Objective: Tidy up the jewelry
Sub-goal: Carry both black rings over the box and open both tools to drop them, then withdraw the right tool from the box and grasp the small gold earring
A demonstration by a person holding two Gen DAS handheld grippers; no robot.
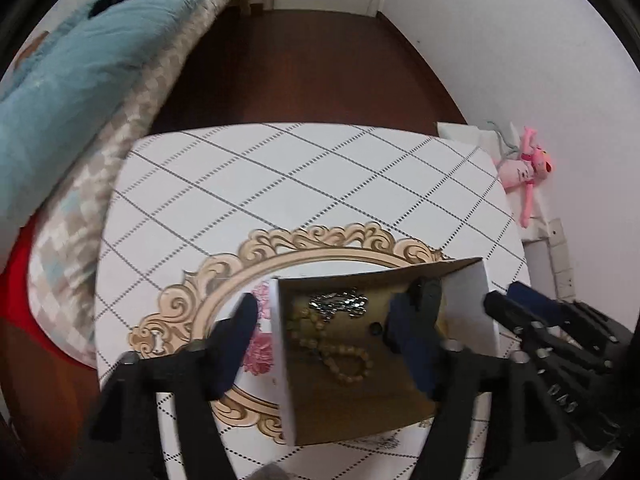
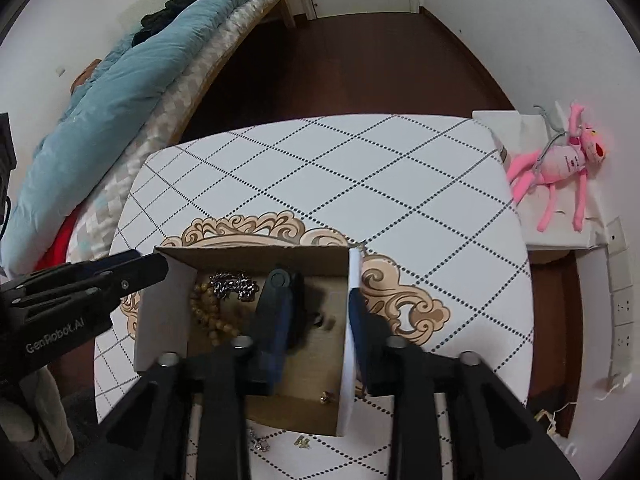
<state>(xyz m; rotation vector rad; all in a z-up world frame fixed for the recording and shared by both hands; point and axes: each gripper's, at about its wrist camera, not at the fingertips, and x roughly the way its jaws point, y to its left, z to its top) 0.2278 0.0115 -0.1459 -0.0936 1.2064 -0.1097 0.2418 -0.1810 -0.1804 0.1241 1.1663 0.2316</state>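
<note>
While both tools hang over it, the cardboard box (image 2: 164, 312) sits open-topped on the checked surface (image 1: 320, 184), on the ornate gold frame printed there, at the 6 o'clock side of both wrist views.

The left tool (image 1: 328, 308) stands wide. It straddles the box's left wall, with one finger outside at 9 o'clock of the box and the other inside. Neither pad presses the cardboard, and nothing is held.

The right tool (image 2: 318, 284) stands narrower but still parted. It straddles the opposite wall, with its left finger inside the box and its right finger just outside, against or just beside the white wall. The inner finger is clear of that wall, so there is no grip.

Inside the box, a beaded bracelet (image 1: 352, 364) lies in loops on the brown floor. A silver chain (image 1: 340, 304) is bunched touching it at its 12 o'clock. In the right wrist view a small gold piece (image 2: 327, 397) lies near the box's 5 o'clock corner. Two more small pieces (image 2: 260, 444) lie on the surface just outside the near wall, at 6 o'clock.

Off the surface, a bed with a blue quilt (image 2: 120, 92) lies at 10 o'clock and a pink plush toy (image 2: 568, 160) at 2 o'clock.
</note>
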